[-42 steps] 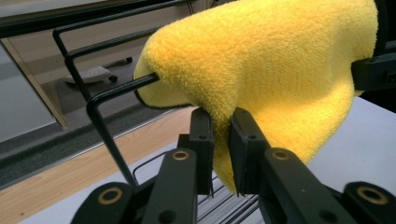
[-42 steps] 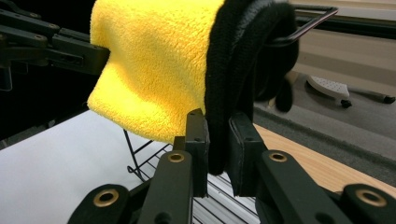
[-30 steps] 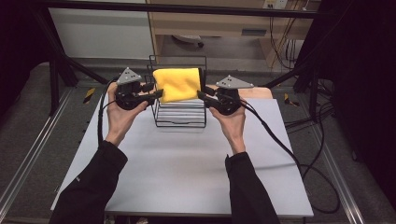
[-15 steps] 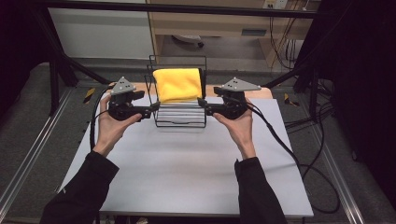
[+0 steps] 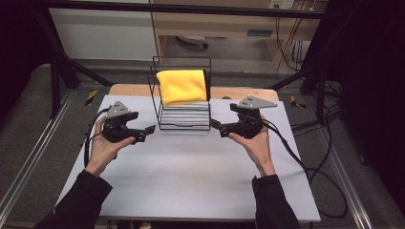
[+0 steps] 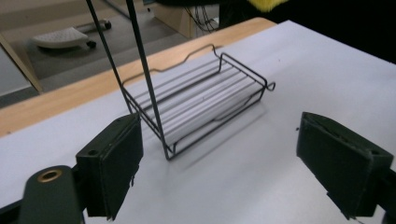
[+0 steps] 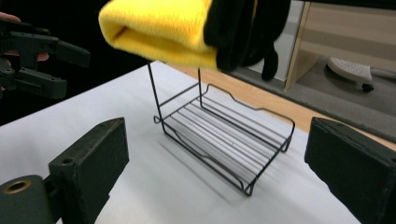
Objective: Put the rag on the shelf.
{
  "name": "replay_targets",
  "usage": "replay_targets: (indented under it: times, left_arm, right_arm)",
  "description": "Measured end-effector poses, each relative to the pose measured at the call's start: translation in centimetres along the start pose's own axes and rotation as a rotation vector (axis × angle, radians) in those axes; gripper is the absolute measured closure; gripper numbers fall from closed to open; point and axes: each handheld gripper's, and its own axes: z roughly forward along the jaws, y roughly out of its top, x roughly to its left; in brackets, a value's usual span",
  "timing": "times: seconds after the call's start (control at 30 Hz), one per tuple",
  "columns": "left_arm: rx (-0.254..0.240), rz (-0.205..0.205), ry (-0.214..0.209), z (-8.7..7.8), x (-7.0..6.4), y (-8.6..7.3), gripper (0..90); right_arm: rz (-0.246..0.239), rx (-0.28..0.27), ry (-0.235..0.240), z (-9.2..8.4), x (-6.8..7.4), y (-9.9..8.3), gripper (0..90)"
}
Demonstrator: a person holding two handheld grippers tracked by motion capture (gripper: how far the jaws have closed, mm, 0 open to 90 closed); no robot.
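A folded yellow towel point(image 5: 182, 86) hangs over the top bar of a black wire rack point(image 5: 184, 121) at the back middle of the white table point(image 5: 191, 181). My left gripper point(image 5: 147, 134) hovers left of the rack's base and my right gripper point(image 5: 218, 128) right of it, both pointing inward. Their jaws have just been opening and stand open with nothing between them. The left gripper view looks between its wide-set pads point(image 6: 112, 163) at the rack's tray point(image 6: 205, 100). In the right gripper view the towel point(image 7: 159, 32) hangs above the tray point(image 7: 224, 135), with a black cloth point(image 7: 247, 28) beside it.
A wooden strip point(image 5: 239, 92) runs along the table's far edge. Black cables point(image 5: 305, 162) trail off to the right from the right gripper. Metal frame rails flank the table. A chair base point(image 7: 348, 70) stands on the floor behind.
Both grippers have drawn away from the towel's sides, outward, down and toward the person, and their jaws have opened. The towel stays hanging on the rack.
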Motion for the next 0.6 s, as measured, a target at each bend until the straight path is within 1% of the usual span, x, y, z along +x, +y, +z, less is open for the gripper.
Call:
replay_targets:
  times: [0.07,0.1,0.17,0.27,0.3,0.43,0.6]
  left_arm:
    - [0.014,-0.001,-0.006,-0.1,0.1,-0.9,12.6]
    - [0.014,-0.01,-0.013,-0.1,0.1,-1.4,12.2]
    - [0.025,-0.013,-0.027,-0.2,0.2,-2.4,11.9]
    - [0.035,-0.019,-0.035,-0.3,0.2,-3.8,10.9]
    - [0.039,-0.02,-0.035,-0.3,0.3,-4.3,10.7]
    - [0.061,-0.016,-0.028,-0.4,0.5,-6.0,8.1]
    - [0.075,-0.037,-0.026,-0.7,0.9,-7.8,7.0]
  right_arm:
    - [0.009,0.016,0.002,-0.2,-0.2,-0.8,6.0]
    - [0.013,0.023,0.002,-0.4,-0.4,-1.3,5.5]
    - [0.021,0.034,0.005,-0.6,-0.6,-2.2,4.8]
    - [0.029,0.053,0.007,-1.0,-1.0,-3.7,3.1]
    - [0.03,0.057,0.003,-1.2,-1.1,-4.3,2.9]
    - [0.059,0.085,0.001,-1.7,-1.8,-6.5,1.8]
    - [0.082,0.114,0.0,-2.5,-2.4,-9.1,0.8]
